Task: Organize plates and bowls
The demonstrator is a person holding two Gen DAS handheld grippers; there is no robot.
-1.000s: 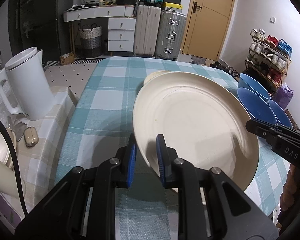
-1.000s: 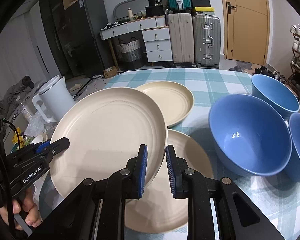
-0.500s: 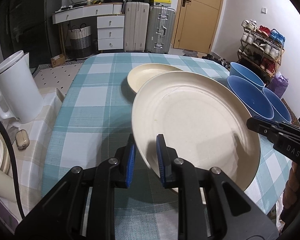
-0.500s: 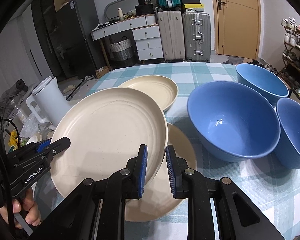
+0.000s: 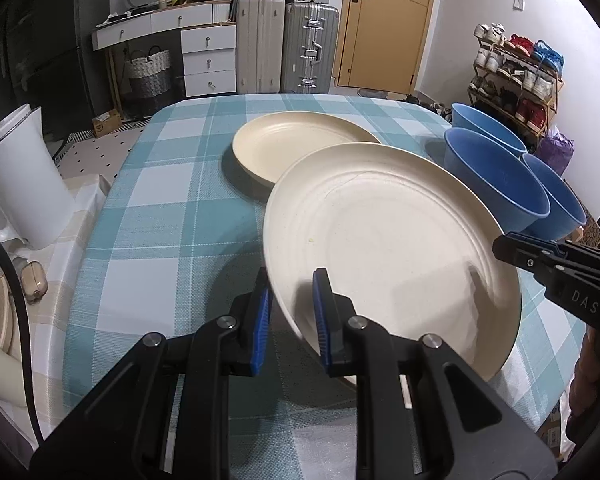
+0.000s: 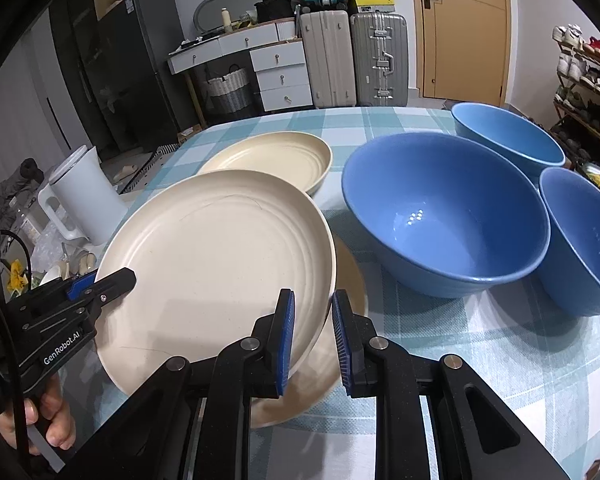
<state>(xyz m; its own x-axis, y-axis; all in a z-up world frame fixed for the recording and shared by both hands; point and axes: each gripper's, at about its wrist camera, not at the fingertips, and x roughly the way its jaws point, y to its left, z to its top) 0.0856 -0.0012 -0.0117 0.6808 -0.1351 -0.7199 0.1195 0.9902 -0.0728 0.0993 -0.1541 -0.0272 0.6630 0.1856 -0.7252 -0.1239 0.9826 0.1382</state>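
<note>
While both clamp opposite rims, left hand-held gripper [image 5: 289,312], right hand-held gripper [image 6: 313,330], tilted cream plate [image 5: 384,236].

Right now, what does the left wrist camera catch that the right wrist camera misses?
Only the left wrist view shows the purple bag. Only the right shows a third cream plate lying under the lifted plate, and the fridge. Both show the left gripper and right gripper clamping the lifted plate's opposite edges, and three blue bowls.

three cream plates [image 6: 220,248], three blue bowls [image 6: 452,216], one white kettle [image 6: 86,196], two suitcases [image 6: 356,60], two claws [image 6: 313,332]
</note>
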